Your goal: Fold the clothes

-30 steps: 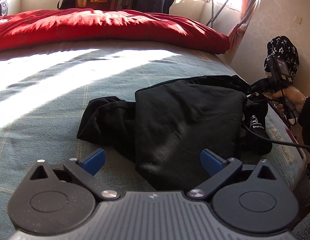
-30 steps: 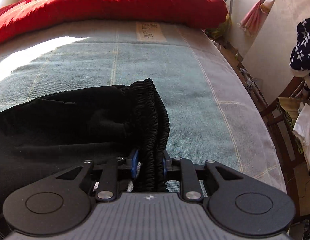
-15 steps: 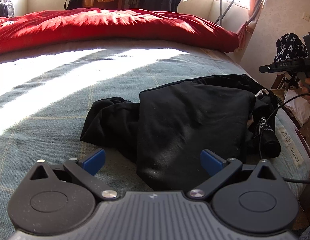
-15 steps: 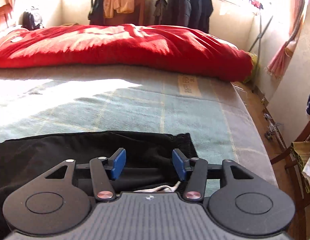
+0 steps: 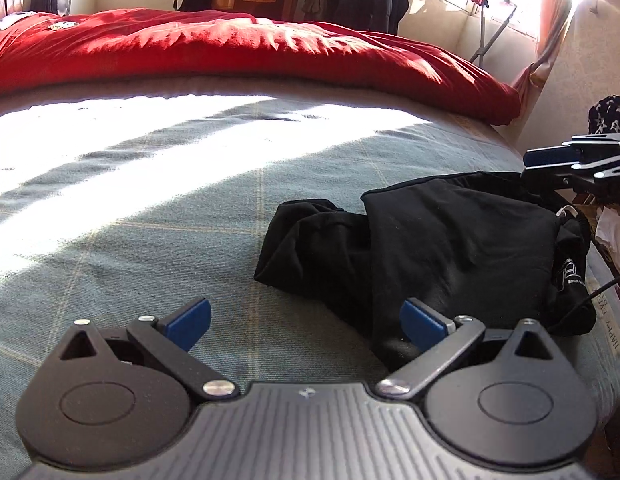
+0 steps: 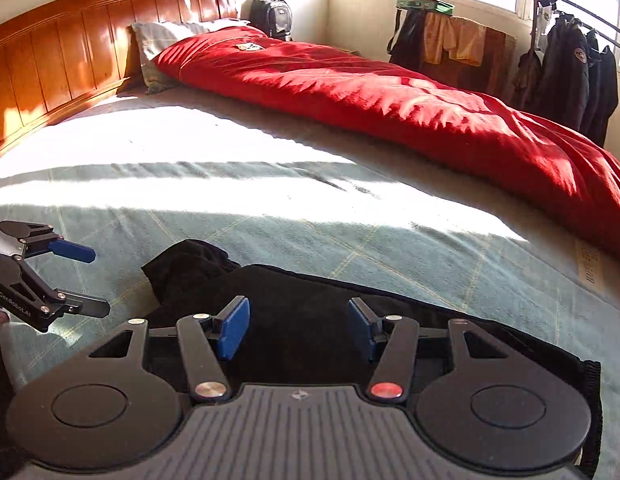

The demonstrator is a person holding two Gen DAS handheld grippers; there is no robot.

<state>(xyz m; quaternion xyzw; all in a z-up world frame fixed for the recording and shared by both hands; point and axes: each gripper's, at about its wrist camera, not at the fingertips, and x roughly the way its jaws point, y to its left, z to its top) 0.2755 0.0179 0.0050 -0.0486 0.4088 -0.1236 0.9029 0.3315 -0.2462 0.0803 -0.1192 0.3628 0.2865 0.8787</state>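
Observation:
Black trousers [image 5: 450,240] lie folded in a loose bundle on the grey-green checked bedspread [image 5: 149,240], near the bed's right edge. My left gripper [image 5: 305,320] is open and empty, low over the bedspread at the bundle's near left corner. The right gripper [image 5: 570,164] shows at the right edge of this view, above the bundle's far side. In the right wrist view, my right gripper [image 6: 297,326] is open above the black trousers [image 6: 310,296], nothing between its blue pads. My left gripper [image 6: 81,280] reaches in from the left there, open beside the cloth's end.
A red duvet [image 6: 390,100] runs along the far side of the bed. At the head stand a wooden headboard [image 6: 49,60] and a grey pillow [image 6: 157,44]. A backpack [image 6: 271,14] and hanging jackets [image 6: 570,80] line the far wall. White clothes [image 5: 614,236] lie beyond the bed's right edge.
My right gripper let go of the trousers' elastic waistband, opened, rose and swung round toward the headboard. The left gripper shifted a little sideways and stayed open.

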